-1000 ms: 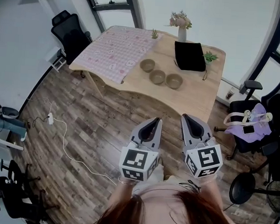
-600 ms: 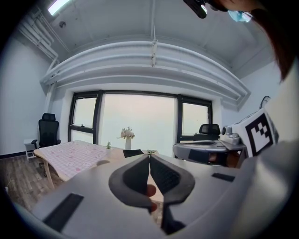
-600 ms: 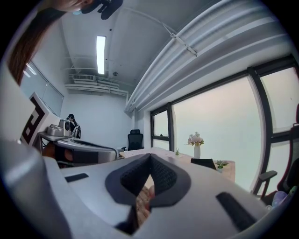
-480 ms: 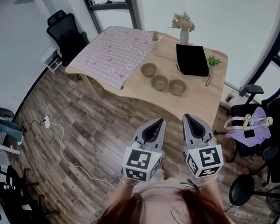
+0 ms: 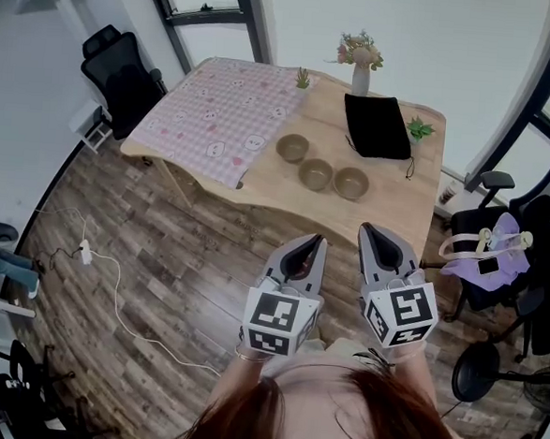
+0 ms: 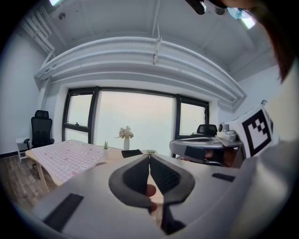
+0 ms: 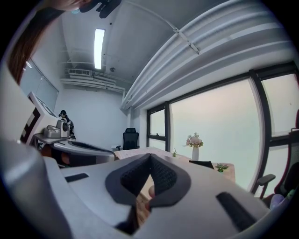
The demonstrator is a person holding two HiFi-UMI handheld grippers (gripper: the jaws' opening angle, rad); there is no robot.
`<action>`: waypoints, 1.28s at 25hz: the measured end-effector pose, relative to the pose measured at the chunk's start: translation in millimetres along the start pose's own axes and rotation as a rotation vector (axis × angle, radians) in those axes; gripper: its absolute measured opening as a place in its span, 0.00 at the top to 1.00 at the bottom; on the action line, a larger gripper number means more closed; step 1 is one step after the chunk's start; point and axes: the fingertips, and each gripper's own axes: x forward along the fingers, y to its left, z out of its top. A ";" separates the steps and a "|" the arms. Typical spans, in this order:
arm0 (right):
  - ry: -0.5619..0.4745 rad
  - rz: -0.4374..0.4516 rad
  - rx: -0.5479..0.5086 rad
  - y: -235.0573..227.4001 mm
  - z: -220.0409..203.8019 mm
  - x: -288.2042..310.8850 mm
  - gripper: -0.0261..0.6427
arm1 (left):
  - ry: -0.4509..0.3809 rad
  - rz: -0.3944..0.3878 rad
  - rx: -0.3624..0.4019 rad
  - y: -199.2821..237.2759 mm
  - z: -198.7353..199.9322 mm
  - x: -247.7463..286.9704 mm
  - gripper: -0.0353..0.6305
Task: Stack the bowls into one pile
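Three tan bowls stand apart in a row on the wooden table [image 5: 388, 212]: a left bowl [image 5: 291, 148], a middle bowl [image 5: 315, 174] and a right bowl [image 5: 351, 183]. Both grippers are held near my body over the floor, well short of the table. In the head view the left gripper [image 5: 313, 238] and the right gripper [image 5: 364, 229] point toward the table. The left gripper [image 6: 149, 156] has its jaws pressed together with nothing between them. The right gripper [image 7: 150, 157] is likewise shut and empty. The bowls do not show clearly in the gripper views.
A pink patterned cloth [image 5: 221, 116] covers the table's left half. A black mat [image 5: 377, 125], a vase of flowers [image 5: 361, 65] and a small plant [image 5: 418, 130] sit at the back. Office chairs [image 5: 117, 67] [image 5: 493, 253] flank the table. A white cable [image 5: 111, 277] lies on the floor.
The table and bowls have come slightly nearer and lower in the head view. Both grippers keep the same pose and stay shut.
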 end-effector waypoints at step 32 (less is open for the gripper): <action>0.086 -0.053 -0.031 -47.1 -21.7 88.1 0.96 | 0.044 -0.053 -0.004 57.2 -1.4 75.4 0.93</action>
